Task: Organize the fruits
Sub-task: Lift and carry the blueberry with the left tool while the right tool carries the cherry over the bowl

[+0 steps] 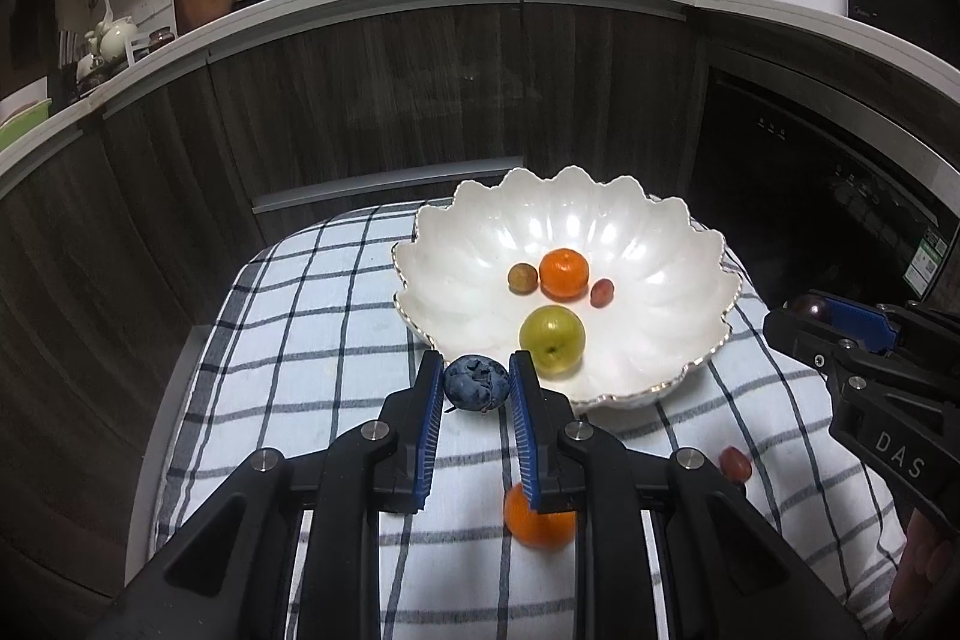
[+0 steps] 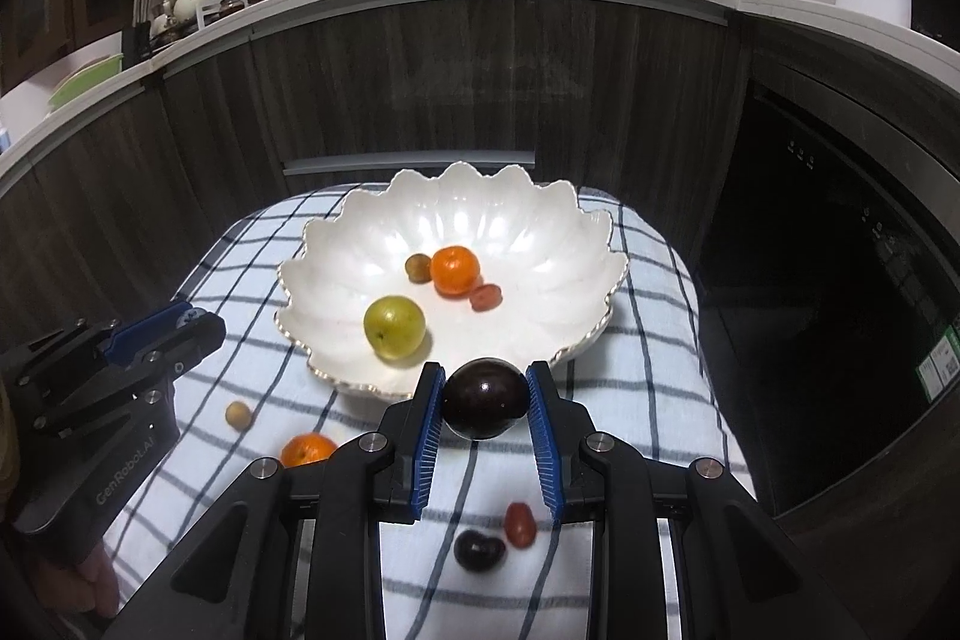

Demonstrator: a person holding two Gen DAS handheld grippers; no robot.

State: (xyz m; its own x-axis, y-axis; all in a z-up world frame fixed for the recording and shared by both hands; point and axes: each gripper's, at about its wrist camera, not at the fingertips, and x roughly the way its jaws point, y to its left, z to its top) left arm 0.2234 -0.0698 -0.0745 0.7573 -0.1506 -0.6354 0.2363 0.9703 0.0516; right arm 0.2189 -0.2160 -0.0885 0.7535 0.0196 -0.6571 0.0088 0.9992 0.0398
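Note:
A white scalloped bowl stands on a checked cloth. It holds a green fruit, an orange mandarin, a small brown fruit and a red grape. My left gripper is shut on a blueberry just before the bowl's near rim. My right gripper is shut on a dark plum, also at the near rim. It also shows in the left wrist view.
On the cloth lie a mandarin, a red grape, a dark cherry and a small tan fruit. Dark cabinet fronts and an oven stand behind.

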